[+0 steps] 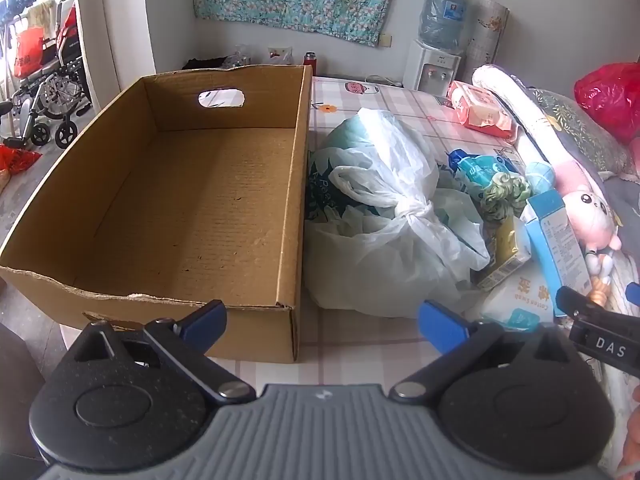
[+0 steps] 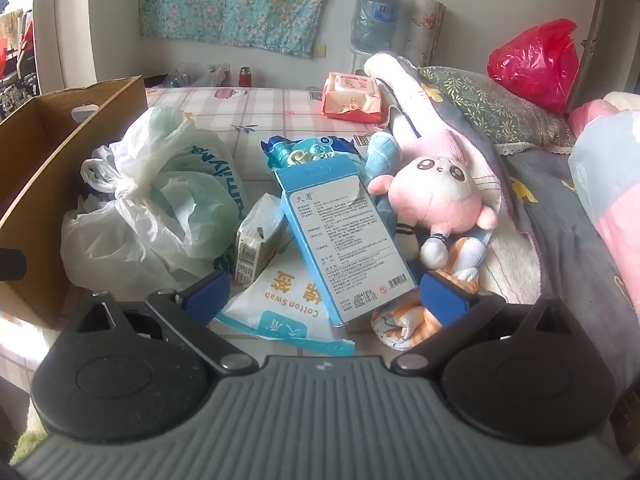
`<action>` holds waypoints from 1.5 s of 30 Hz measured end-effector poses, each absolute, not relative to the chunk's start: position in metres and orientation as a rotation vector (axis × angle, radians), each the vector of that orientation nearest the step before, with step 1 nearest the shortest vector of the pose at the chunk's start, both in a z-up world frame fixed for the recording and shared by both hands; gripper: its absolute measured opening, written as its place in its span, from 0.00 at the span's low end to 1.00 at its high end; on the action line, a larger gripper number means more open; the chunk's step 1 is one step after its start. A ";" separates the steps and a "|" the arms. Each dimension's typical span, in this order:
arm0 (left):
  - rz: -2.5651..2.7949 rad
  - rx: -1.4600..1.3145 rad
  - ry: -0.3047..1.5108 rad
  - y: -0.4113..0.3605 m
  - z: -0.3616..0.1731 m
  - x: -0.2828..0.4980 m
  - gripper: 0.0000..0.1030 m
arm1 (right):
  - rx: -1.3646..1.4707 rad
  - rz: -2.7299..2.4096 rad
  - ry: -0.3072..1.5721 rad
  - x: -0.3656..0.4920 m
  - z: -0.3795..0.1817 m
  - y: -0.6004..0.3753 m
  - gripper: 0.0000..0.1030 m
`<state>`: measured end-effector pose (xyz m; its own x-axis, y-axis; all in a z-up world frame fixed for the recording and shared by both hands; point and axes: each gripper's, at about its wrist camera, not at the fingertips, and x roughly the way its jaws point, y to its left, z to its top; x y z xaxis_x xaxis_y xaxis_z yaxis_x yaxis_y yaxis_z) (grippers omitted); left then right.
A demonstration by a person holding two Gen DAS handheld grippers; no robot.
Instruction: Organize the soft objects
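Observation:
An empty cardboard box (image 1: 192, 200) stands on the bed at the left. Beside it lies a knotted white plastic bag (image 1: 384, 216) (image 2: 160, 208). Right of the bag is a pile: a blue carton (image 2: 340, 236), a cotton swab pack (image 2: 288, 312), a yellow tissue pack (image 2: 256, 240), a pink plush toy (image 2: 440, 196) and an orange-and-white cloth (image 2: 408, 320). My left gripper (image 1: 322, 320) is open above the box's near right corner. My right gripper (image 2: 326, 296) is open just above the carton and swab pack, touching nothing.
A pack of wet wipes (image 2: 352, 96) lies further back on the checked bed sheet (image 2: 260, 108). Pillows and a grey quilt (image 2: 560, 240) fill the right side, with a red plastic bag (image 2: 536, 60) behind. A water dispenser (image 1: 436, 52) stands by the wall; a wheelchair (image 1: 48, 92) is at far left.

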<state>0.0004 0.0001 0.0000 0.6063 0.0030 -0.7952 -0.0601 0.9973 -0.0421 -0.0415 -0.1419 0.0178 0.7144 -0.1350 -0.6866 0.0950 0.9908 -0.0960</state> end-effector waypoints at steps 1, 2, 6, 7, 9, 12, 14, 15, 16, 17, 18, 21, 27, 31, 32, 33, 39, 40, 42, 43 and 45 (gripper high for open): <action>0.037 -0.064 0.908 0.000 0.000 0.000 1.00 | -0.052 -0.122 0.766 -0.043 0.018 -0.143 0.99; 0.034 -0.067 0.908 0.000 0.000 0.000 1.00 | -0.047 -0.116 0.766 -0.044 0.018 -0.144 0.99; -0.001 -0.096 0.922 0.000 0.000 0.000 1.00 | -0.079 -0.104 0.785 -0.039 0.020 -0.141 0.99; -0.015 -0.105 0.931 0.000 -0.001 0.001 1.00 | -0.086 -0.103 0.787 -0.039 0.020 -0.141 0.99; -0.035 -0.106 0.934 -0.003 0.004 -0.002 1.00 | -0.100 -0.105 0.790 -0.037 0.023 -0.139 0.99; -0.050 -0.090 0.930 -0.006 -0.001 -0.005 1.00 | -0.099 -0.109 0.790 -0.039 0.024 -0.138 0.99; -0.060 -0.082 0.931 -0.008 -0.002 -0.006 1.00 | -0.097 -0.114 0.788 -0.039 0.025 -0.140 0.99; -0.065 -0.077 0.934 -0.008 -0.002 -0.003 1.00 | -0.096 -0.118 0.789 -0.040 0.025 -0.141 0.99; -0.067 -0.074 0.935 -0.008 -0.002 -0.003 1.00 | -0.095 -0.121 0.791 -0.040 0.025 -0.141 0.99; -0.069 -0.070 0.936 -0.009 -0.002 -0.003 1.00 | -0.092 -0.123 0.794 -0.040 0.025 -0.142 0.99; -0.071 -0.068 0.937 -0.010 -0.002 -0.002 0.99 | -0.089 -0.125 0.796 -0.039 0.025 -0.143 0.99; -0.071 -0.064 0.942 -0.011 -0.003 -0.001 1.00 | -0.083 -0.126 0.800 -0.039 0.024 -0.144 0.99; -0.071 -0.058 0.949 -0.012 -0.005 0.001 1.00 | -0.072 -0.127 0.814 -0.037 0.022 -0.146 0.99; -0.072 -0.054 0.953 -0.012 -0.005 0.001 1.00 | -0.070 -0.127 0.819 -0.035 0.022 -0.146 0.99; -0.072 -0.053 0.954 -0.012 -0.005 0.001 1.00 | -0.071 -0.126 0.817 -0.036 0.022 -0.146 0.99; -0.073 -0.052 0.954 -0.013 -0.005 0.001 1.00 | -0.072 -0.125 0.816 -0.036 0.022 -0.146 0.99; -0.076 -0.052 0.955 -0.013 -0.005 0.001 1.00 | -0.080 -0.124 0.824 -0.034 0.020 -0.144 0.99; -0.078 -0.052 0.955 -0.013 -0.005 0.001 1.00 | -0.081 -0.124 0.825 -0.034 0.020 -0.143 0.99; -0.077 -0.052 0.955 -0.013 -0.005 0.001 1.00 | -0.084 -0.125 0.825 -0.034 0.020 -0.142 0.99; -0.077 -0.052 0.955 -0.013 -0.005 0.001 1.00 | -0.085 -0.124 0.826 -0.034 0.020 -0.142 0.99; -0.076 -0.053 0.956 -0.013 -0.006 0.001 1.00 | -0.085 -0.123 0.827 -0.034 0.020 -0.141 0.99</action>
<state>0.0011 -0.0128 -0.0056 0.5745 -0.0886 -0.8137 0.0418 0.9960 -0.0789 -0.0338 -0.1415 0.0199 0.6704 -0.1423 -0.7282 0.0759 0.9894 -0.1235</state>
